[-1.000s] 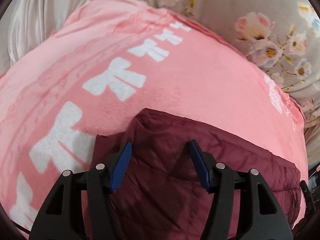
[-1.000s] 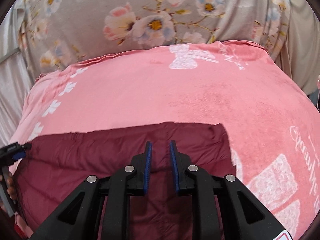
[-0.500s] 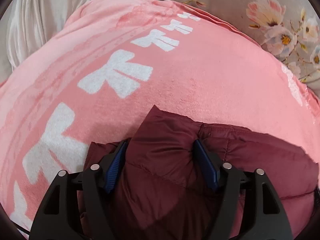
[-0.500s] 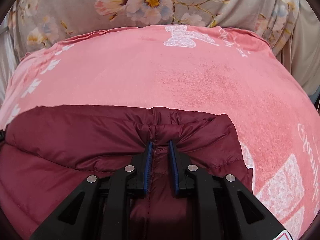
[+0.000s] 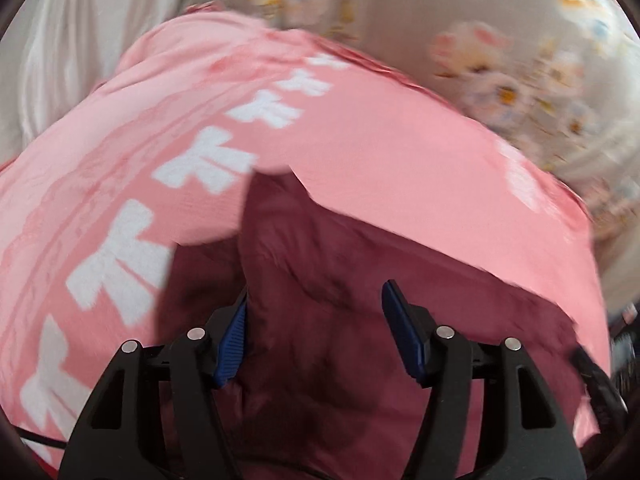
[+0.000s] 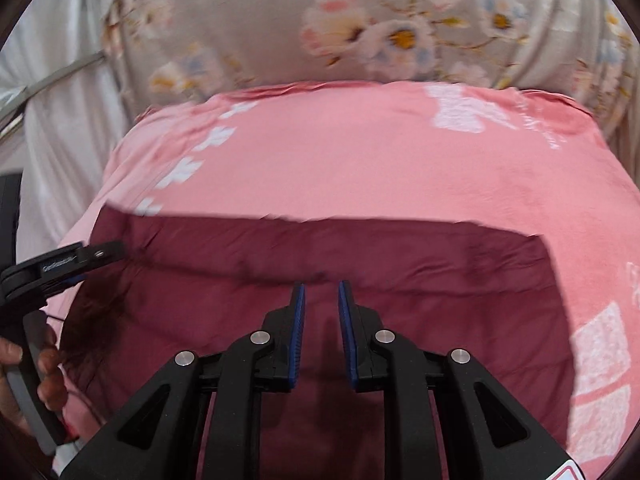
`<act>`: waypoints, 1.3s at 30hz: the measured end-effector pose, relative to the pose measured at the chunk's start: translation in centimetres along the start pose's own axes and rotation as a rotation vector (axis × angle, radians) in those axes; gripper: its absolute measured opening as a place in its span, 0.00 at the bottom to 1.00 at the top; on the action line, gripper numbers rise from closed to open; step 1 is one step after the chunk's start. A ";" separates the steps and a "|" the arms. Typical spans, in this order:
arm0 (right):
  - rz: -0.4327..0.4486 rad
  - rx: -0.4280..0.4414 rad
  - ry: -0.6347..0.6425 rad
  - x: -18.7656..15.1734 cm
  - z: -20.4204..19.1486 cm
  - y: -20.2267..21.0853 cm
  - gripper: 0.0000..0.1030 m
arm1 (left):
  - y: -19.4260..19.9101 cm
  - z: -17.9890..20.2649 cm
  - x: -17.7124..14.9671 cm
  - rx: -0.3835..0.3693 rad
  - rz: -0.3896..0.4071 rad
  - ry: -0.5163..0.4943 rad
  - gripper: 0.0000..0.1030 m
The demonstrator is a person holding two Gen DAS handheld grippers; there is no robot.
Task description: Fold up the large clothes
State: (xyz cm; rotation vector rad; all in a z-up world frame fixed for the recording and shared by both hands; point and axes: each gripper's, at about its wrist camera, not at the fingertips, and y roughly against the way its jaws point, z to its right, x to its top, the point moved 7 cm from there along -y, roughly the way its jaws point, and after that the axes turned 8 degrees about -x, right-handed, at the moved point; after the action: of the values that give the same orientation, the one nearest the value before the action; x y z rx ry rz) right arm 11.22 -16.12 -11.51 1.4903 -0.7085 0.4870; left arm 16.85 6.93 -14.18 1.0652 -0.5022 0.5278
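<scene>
Mid-fold: the maroon jacket (image 6: 320, 264) lies on the pink blanket (image 6: 360, 160). Left tongs (image 5: 316, 320) have just narrowed around a jacket ridge, grip unclear through blur; right tongs (image 6: 322, 312) stand narrow, seemingly empty. Next: regrasp the jacket's edge.

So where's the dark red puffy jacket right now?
The maroon puffer jacket lies on the pink blanket, filling the lower middle of both wrist views, below the flowered sheet.

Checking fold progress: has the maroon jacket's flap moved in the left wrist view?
Yes. The maroon jacket's flap now reaches farther up the pink blanket, its tip beside a white bow print it earlier stopped short of.
</scene>
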 end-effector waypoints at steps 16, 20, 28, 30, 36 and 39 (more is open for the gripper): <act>-0.029 -0.053 0.085 -3.8 -3.3 -4.8 0.14 | -5.3 1.3 -3.7 0.127 -0.039 -0.137 0.67; -0.019 -0.072 0.102 -3.8 -3.4 -4.9 0.14 | -5.9 0.7 -3.8 0.139 -0.027 -0.139 0.69; -0.007 -0.143 0.167 -3.5 -4.2 -4.3 0.14 | -3.8 -0.7 -2.9 0.068 -0.018 -0.057 0.60; -0.003 -0.149 0.171 -3.4 -4.5 -3.8 0.14 | -1.8 -1.6 -2.5 0.038 -0.005 -0.011 0.60; 0.011 -0.099 0.167 -4.0 -5.9 -1.1 0.14 | 9.8 -7.1 -2.9 0.098 0.103 0.028 0.61; 0.010 -0.062 0.162 -4.9 -7.0 0.9 0.14 | 13.5 -10.1 -4.7 0.164 0.094 0.066 0.65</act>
State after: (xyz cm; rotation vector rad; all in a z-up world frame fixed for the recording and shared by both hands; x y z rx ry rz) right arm 7.98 -8.56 -13.86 1.3729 -0.5986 0.5822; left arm 6.08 20.59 -11.99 1.1804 -0.4580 0.6940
